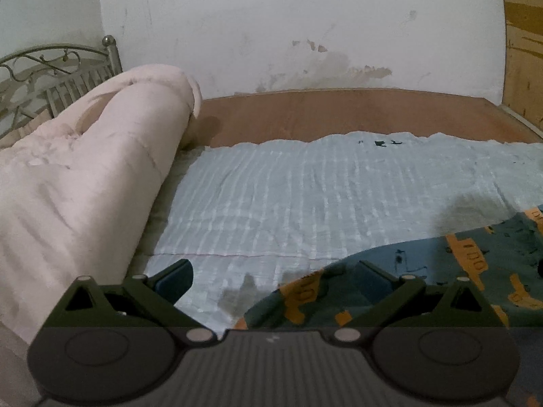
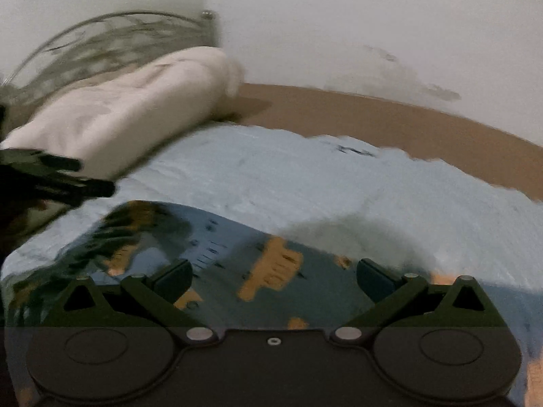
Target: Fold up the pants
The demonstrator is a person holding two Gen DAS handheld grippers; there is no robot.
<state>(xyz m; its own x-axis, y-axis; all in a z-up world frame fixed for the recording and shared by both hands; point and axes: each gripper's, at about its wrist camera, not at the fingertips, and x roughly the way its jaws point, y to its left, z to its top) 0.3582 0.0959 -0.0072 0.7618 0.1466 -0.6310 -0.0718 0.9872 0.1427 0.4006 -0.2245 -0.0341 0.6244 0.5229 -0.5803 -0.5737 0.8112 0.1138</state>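
Pants [image 2: 237, 264], dark teal with orange print, lie flat on the light blue sheet [image 1: 288, 196] toward the bed's near edge. Right gripper [image 2: 275, 276] spread wide over them, nothing pinched. Left gripper [image 1: 273, 276] also spread, at the pants' left edge. Rolled pink blanket [image 1: 85, 169] along the bed's left side.

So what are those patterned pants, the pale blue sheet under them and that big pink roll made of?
The pants look like soft matte printed knit or fleece, dark teal with orange shapes, draping limply. The sheet seems thin crinkled cotton, judging by its ribbed puckers. The pink roll looks like a padded quilt, plump with soft creases. All guesses from looks alone.
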